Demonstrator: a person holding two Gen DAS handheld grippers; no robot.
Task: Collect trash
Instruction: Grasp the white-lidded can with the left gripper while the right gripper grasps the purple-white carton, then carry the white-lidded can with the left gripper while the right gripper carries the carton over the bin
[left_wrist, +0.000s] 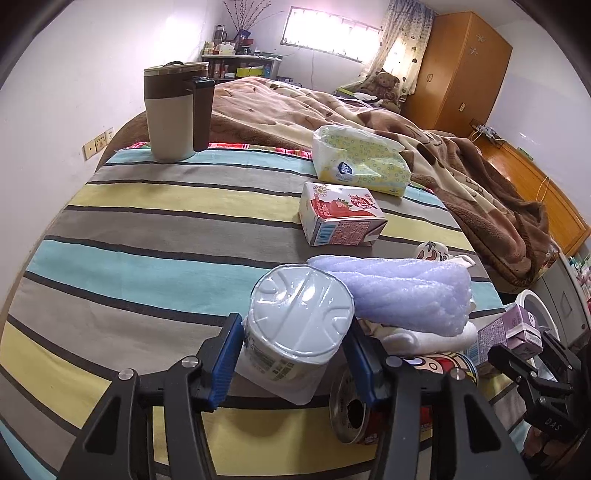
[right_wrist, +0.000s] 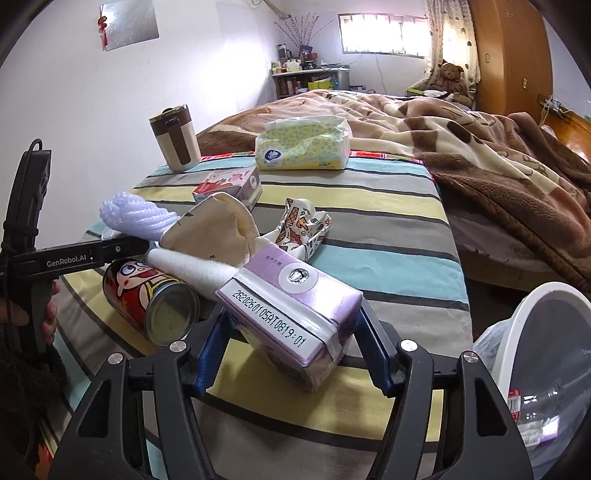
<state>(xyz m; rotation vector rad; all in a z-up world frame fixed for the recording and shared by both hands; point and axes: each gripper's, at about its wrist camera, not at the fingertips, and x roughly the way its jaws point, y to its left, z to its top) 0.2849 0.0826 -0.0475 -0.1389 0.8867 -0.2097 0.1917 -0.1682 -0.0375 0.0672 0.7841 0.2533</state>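
A white yogurt cup with a foil lid sits tilted between the blue pads of my left gripper, which is shut on it. In the right wrist view a purple drink carton is tilted between the pads of my right gripper, which is shut on its sides. A red cartoon can lies on its side just left of the carton. A strawberry milk carton and a crumpled printed wrapper lie further back on the striped cloth.
A white bin with a plastic liner stands off the table's right edge. A lilac foam roll and cream cloth lie mid-table. A tissue pack and brown mug stand at the far edge, with the blanketed bed beyond.
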